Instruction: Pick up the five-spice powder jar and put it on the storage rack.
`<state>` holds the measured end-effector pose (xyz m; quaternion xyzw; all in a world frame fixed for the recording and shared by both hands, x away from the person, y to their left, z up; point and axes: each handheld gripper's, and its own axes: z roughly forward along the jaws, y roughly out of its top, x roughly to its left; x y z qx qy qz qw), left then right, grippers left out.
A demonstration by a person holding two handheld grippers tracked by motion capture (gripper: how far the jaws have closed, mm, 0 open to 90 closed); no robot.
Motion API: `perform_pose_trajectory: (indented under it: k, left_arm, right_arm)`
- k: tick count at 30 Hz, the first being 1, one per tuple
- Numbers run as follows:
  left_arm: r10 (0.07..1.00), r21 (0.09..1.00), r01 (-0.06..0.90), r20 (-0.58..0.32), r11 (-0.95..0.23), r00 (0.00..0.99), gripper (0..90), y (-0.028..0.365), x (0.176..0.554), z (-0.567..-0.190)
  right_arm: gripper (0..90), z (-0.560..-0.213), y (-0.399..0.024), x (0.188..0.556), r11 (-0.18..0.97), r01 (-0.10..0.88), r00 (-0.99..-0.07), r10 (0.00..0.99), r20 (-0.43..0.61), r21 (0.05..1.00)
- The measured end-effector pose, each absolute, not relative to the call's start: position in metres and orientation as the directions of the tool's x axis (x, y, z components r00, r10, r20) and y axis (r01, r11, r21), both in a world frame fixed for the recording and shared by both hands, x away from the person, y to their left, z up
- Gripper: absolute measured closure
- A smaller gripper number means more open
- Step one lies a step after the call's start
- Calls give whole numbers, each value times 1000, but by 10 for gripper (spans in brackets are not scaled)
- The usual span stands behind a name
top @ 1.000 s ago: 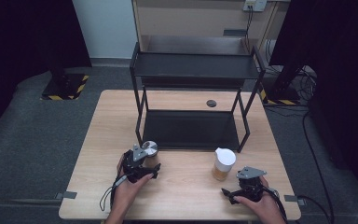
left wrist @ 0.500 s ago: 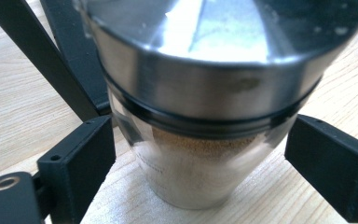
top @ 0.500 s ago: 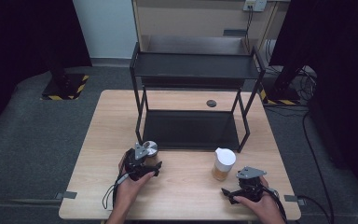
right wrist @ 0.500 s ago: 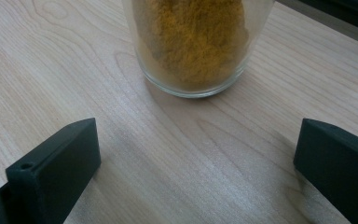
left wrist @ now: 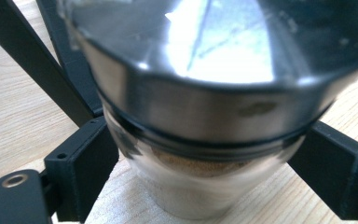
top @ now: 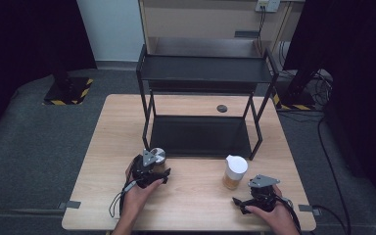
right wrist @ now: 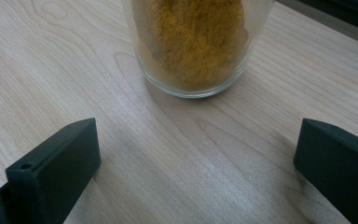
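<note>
Jaws of the left gripper [left wrist: 200, 186] have just been closing onto the steel-lidded jar [left wrist: 200, 140] near the table's [top: 196, 210] front edge, pads now against its glass, so a lift looks next.

The wooden table [top: 196, 198] carries a black shelf rack [top: 203, 98] and two jars [top: 235, 172].

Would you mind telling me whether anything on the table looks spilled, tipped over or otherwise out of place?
Nothing stands out. The metal-lidded jar stands upright between the left gripper's jaws, which have just been closing around it. The white-lidded jar of yellow powder is upright ahead of the open right gripper, and the table shows no spill.
</note>
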<state>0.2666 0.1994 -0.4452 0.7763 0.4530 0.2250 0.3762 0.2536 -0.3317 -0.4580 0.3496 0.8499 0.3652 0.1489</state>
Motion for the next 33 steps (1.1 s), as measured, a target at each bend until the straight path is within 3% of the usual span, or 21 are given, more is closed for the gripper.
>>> perform_pose_trajectory:
  k: [9, 18, 33]
  left_arm:
    - [870, 789, 532, 7, -308, 492, 127, 199, 269, -445]
    - [873, 800, 521, 6, -297, 488, 282, 201, 270, -446]
    - [875, 796, 520, 25, -310, 483, 297, 200, 268, -443]
  right_arm:
    - [13, -458, -332, 254, 489, 485, -711, 703, 2, 725]
    - [13, -458, -332, 254, 488, 486, -711, 703, 3, 725]
    - [13, -458, -332, 254, 489, 485, -711, 703, 2, 725]
